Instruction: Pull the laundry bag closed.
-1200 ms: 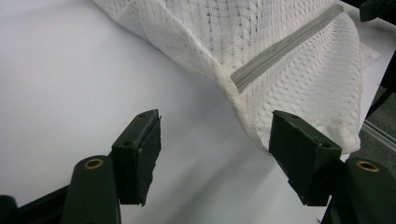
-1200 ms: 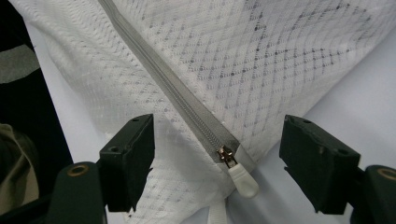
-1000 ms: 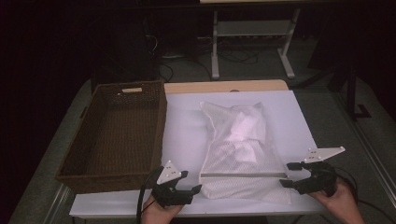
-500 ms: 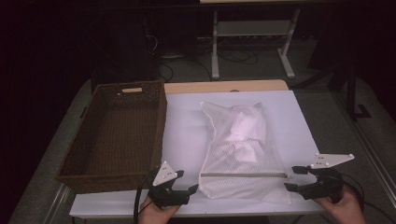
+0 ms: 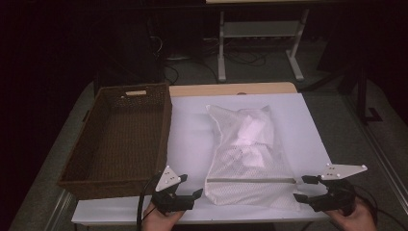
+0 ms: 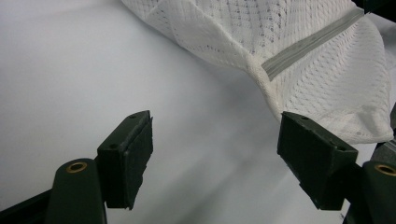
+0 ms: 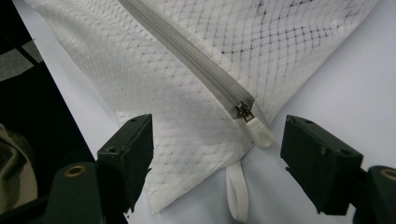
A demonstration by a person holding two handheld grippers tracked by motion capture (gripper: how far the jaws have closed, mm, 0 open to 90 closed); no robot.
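A white mesh laundry bag (image 5: 248, 154) with white cloth inside lies on the white table (image 5: 190, 130), its grey zipper (image 5: 252, 181) running across the near end. My left gripper (image 5: 191, 186) rests open just left of the bag's near-left corner; between its jaws is bare table (image 6: 215, 154), with the zipper's end (image 6: 308, 44) ahead to the right. At the zipper's right end my right gripper (image 5: 301, 188) is open. The bag's corner, the white zipper pull (image 7: 259, 130) and a white loop (image 7: 238, 196) lie between its jaws (image 7: 217, 154), untouched by the pads.
An empty brown wicker basket (image 5: 166, 130) stands at the table's left, close to my left gripper. A white metal stand (image 5: 260, 33) is on the floor beyond the table. The near table edge runs just under both hands.
My right gripper has drawn back a little toward the near edge, away from the zipper end. The left gripper and the bag stay where they were.
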